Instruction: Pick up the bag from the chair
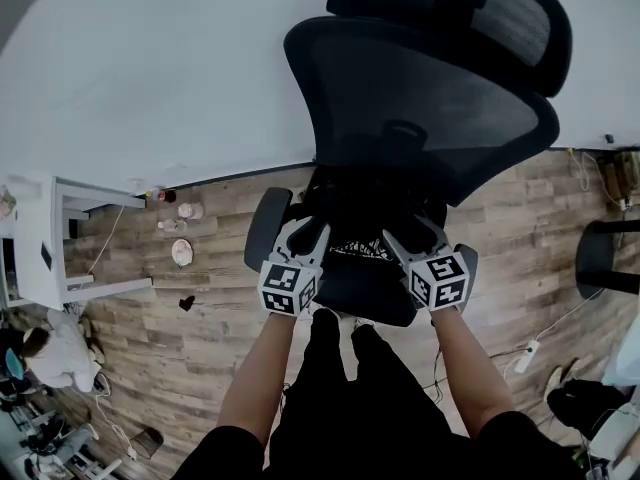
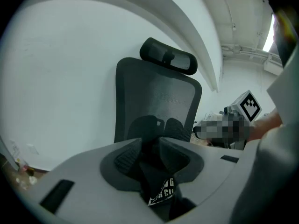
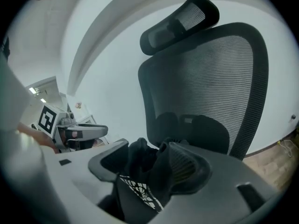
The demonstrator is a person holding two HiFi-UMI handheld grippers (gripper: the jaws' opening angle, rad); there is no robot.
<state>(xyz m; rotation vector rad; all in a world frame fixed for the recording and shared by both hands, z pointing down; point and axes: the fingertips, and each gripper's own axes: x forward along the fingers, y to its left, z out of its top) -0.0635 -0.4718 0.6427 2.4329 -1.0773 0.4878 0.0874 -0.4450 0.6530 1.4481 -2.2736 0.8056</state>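
A black fabric bag (image 2: 161,190) with white lettering shows between the jaws of the pale grey left gripper (image 2: 150,146) — beyond them, a black mesh office chair (image 2: 156,101) and a white wall (image 2: 60,78).

Both forearms reach forward, left tool (image 1: 308,231) and right tool (image 1: 415,236) each clamped on the bag (image 1: 358,252).

Right gripper (image 3: 156,158) jaws pinched the black bag (image 3: 140,188) fabric, white print showing below. Chair (image 3: 205,87) mesh back stood just behind, headrest (image 3: 180,17) on top, white wall (image 3: 103,78) beyond, wood floor (image 3: 275,155) lower right.
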